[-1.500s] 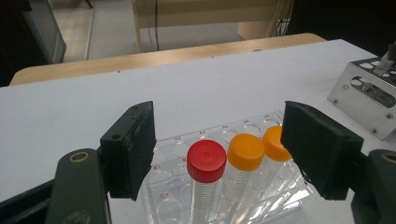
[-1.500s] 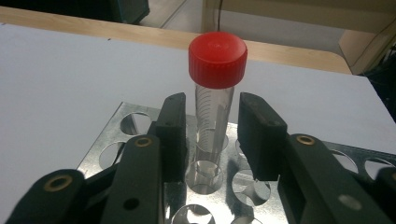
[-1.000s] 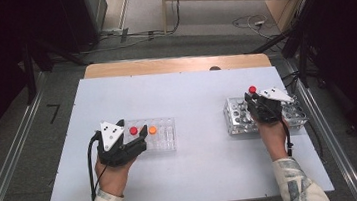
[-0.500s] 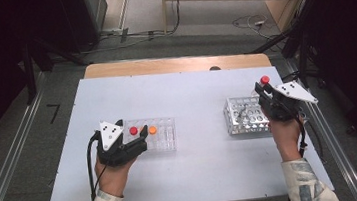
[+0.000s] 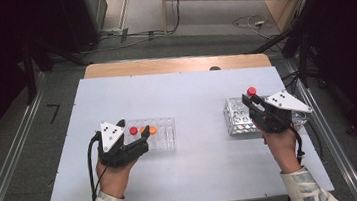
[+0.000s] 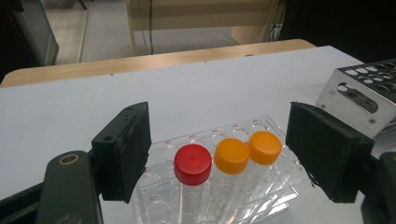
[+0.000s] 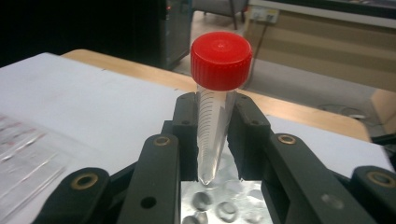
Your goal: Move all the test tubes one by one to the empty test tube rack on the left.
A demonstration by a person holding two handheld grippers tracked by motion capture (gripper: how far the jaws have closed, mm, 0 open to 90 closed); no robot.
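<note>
Right gripper view: red-capped tube (image 7: pixel 215 112) is clamped in right gripper (image 7: pixel 212 135), apparently just above metal rack (image 7: pixel 219 205).
Left gripper (image 6: pixel 224 154): jaws are held apart, flanking clear rack (image 6: pixel 261 186).

Plastic, metal and matt black
Clear plastic tube (image 7: pixel 211 135), ribbed red cap (image 7: pixel 221 59); shiny perforated metal rack (image 5: pixel 238 118); matt white surface (image 5: pixel 191 94).

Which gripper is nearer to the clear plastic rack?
Left. The left gripper rests at the clear plastic rack; the right gripper holds a red-capped tube over the metal rack.
</note>
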